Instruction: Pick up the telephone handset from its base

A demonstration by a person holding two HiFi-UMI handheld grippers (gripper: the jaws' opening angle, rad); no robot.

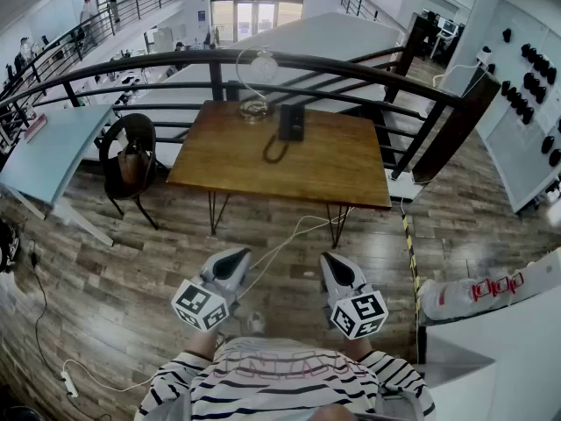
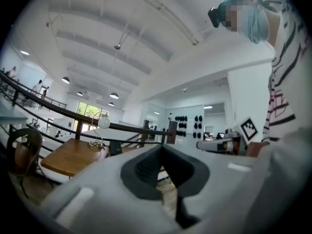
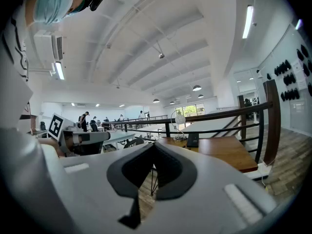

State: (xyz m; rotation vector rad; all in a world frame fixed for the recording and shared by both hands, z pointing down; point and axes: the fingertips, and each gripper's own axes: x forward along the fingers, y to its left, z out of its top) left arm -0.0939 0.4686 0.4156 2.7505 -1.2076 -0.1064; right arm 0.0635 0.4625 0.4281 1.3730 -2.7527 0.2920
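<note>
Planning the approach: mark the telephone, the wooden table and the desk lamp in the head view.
telephone [image 1: 291,121], head view, middle of its black body.
wooden table [image 1: 298,172], head view, bare top in front of the telephone.
desk lamp [image 1: 261,67], head view, its round white head.

Both tools close in front of me, side by side, apart, pointing forward about level. My left gripper [image 1: 230,260]: jaws together, nothing between. My right gripper [image 1: 334,267]: jaws together, empty.
</note>
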